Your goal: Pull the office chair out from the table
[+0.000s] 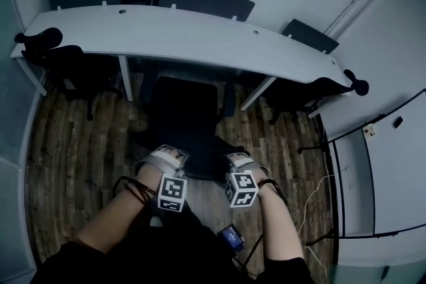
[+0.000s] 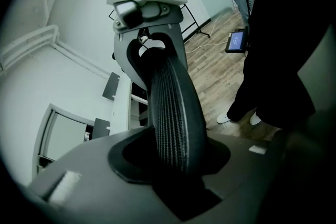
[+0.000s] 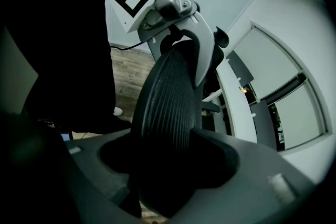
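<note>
Office chair [image 1: 185,110] stands at the near side of the long white table [image 1: 200,36], at its middle. My left gripper [image 1: 163,158] and right gripper [image 1: 239,161] each clamp the mesh backrest's [image 2: 173,113] top rim.

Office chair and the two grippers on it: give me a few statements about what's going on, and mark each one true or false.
1. The left gripper and the right gripper are both shut on the backrest of the office chair. True.
2. The table is black. False: it is white.
3. The floor is carpeted. False: it is wooden planks.
4. Other dark chairs stand near both ends of the table. True.
</note>
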Action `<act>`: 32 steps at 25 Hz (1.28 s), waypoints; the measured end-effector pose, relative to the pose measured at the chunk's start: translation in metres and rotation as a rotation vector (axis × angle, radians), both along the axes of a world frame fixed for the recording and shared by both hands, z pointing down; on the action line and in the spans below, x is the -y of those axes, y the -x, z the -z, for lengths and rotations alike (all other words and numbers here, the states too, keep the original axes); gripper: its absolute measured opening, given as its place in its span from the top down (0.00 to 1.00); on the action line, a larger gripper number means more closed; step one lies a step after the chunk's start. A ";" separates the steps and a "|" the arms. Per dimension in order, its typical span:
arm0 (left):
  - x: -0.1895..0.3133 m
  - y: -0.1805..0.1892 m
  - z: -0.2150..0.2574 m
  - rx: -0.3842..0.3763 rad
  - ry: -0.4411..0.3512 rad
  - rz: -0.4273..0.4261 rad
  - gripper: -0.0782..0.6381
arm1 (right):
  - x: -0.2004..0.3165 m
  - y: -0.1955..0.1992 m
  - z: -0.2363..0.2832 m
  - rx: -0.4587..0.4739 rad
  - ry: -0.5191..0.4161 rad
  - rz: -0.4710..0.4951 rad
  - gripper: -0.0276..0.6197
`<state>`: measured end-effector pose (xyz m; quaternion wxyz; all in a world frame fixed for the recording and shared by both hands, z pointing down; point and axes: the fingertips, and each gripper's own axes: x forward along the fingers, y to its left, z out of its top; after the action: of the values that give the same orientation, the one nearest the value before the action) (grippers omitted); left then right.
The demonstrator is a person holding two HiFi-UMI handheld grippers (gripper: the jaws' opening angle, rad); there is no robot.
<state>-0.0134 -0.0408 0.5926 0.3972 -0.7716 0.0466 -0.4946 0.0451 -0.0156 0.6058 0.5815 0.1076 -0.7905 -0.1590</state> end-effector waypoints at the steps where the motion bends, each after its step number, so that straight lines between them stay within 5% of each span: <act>1: -0.008 0.000 0.001 -0.003 -0.006 0.000 0.64 | -0.009 0.001 0.002 0.000 0.009 -0.001 0.52; 14: -0.098 -0.015 -0.002 -0.009 -0.046 -0.006 0.66 | -0.099 -0.010 0.003 0.010 0.004 -0.016 0.52; 24: -0.114 -0.029 -0.001 -0.050 -0.075 0.032 0.64 | -0.102 -0.023 0.004 0.004 -0.178 -0.048 0.51; 27: -0.120 -0.033 0.009 -0.133 -0.041 0.080 0.58 | -0.111 -0.028 0.019 0.070 -0.195 -0.092 0.50; 32: -0.142 -0.017 0.066 -0.394 0.068 0.203 0.49 | -0.142 -0.018 0.080 0.366 -0.210 -0.205 0.51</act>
<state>0.0039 0.1016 0.5264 0.3025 -0.8576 0.1840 -0.3730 0.0630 0.1264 0.5261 0.4274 0.2742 -0.8468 -0.1581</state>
